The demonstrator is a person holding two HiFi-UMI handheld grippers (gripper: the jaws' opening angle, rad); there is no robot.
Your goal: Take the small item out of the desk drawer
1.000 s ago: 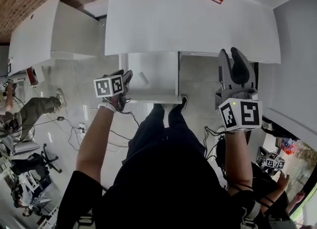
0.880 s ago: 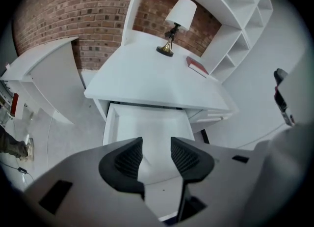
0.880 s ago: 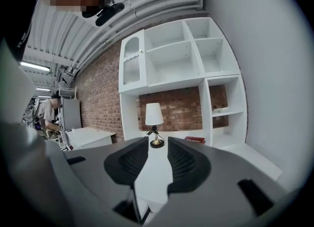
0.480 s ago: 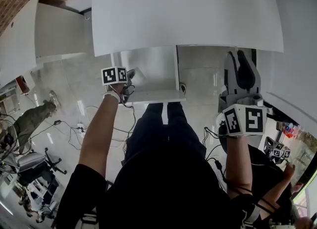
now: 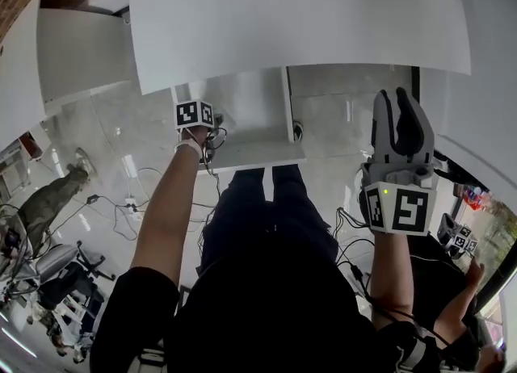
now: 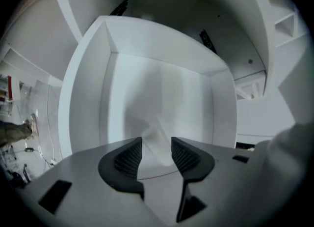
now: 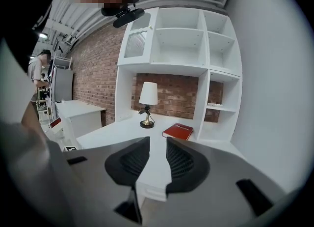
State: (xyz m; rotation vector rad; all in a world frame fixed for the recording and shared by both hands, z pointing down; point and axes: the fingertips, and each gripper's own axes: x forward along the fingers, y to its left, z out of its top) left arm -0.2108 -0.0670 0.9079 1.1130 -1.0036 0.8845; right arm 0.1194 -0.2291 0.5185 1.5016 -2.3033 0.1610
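The white desk (image 5: 299, 16) has its drawer (image 5: 250, 109) pulled out toward me. My left gripper (image 5: 213, 125) reaches into the drawer from its left side. In the left gripper view the jaws (image 6: 157, 147) stand open over the drawer's white floor (image 6: 162, 88). A small white item (image 6: 158, 137), blurred, lies between them; I see no pad pressing on it. My right gripper (image 5: 397, 101) is held up to the right of the drawer and points at the desk's edge. Its jaws (image 7: 158, 147) are closing with nothing between them.
A lamp (image 7: 147, 104) and a red book (image 7: 177, 131) stand on the desk, under white wall shelves (image 7: 186, 39). A second white desk (image 5: 73, 48) is at the left. My legs (image 5: 250, 202) are below the drawer. Cables (image 5: 129, 202) and an office chair (image 5: 56, 270) are on the floor.
My left gripper has gone deeper into the drawer, up to the small item. The head view has tipped down, so lamp and book left it. The right gripper's jaws have narrowed.
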